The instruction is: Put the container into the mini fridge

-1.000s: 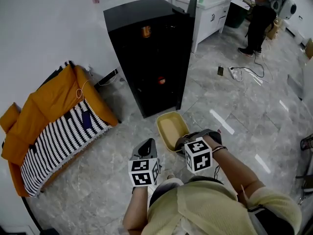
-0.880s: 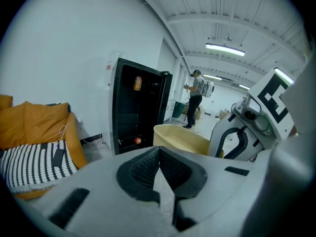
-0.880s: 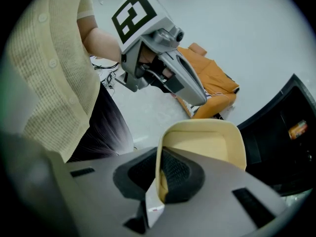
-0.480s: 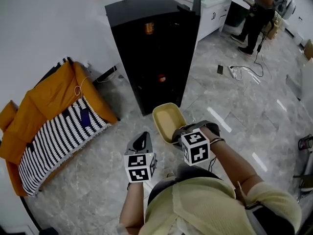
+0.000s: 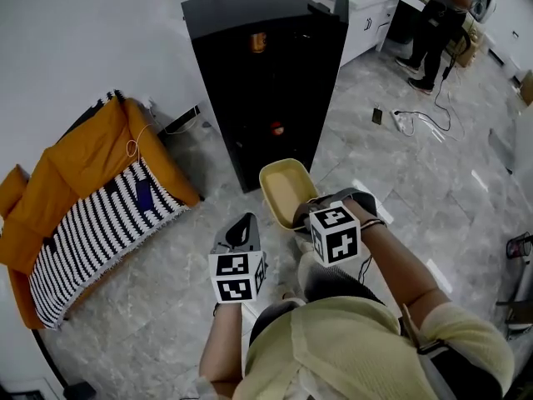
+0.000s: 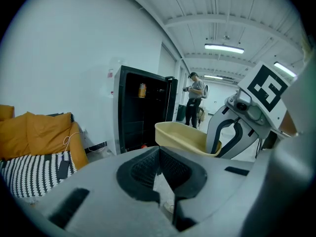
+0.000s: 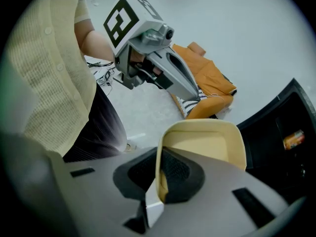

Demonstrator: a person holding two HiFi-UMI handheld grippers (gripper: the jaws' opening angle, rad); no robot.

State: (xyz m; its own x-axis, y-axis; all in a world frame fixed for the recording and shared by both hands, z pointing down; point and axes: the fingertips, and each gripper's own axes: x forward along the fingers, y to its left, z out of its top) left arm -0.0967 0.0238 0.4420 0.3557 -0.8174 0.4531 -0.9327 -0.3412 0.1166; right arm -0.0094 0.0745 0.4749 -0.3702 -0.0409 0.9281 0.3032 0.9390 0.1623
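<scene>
yellow container [image 5: 286,192] near open black fridge [image 5: 266,73], orange couch [image 5: 83,198] alongside

Bright, even indoor light from ceiling tube lamps [image 6: 224,48]; streak glare on polished floor [image 5: 466,182]; gripper views fisheye-bent, corners black.

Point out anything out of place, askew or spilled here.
Nothing is spilled or damaged. The shallow pale-yellow plastic container hangs empty from the right gripper, clamped by one rim only. A white power strip with its cable lies loose on the grey tile floor right of the open black mini fridge.
</scene>
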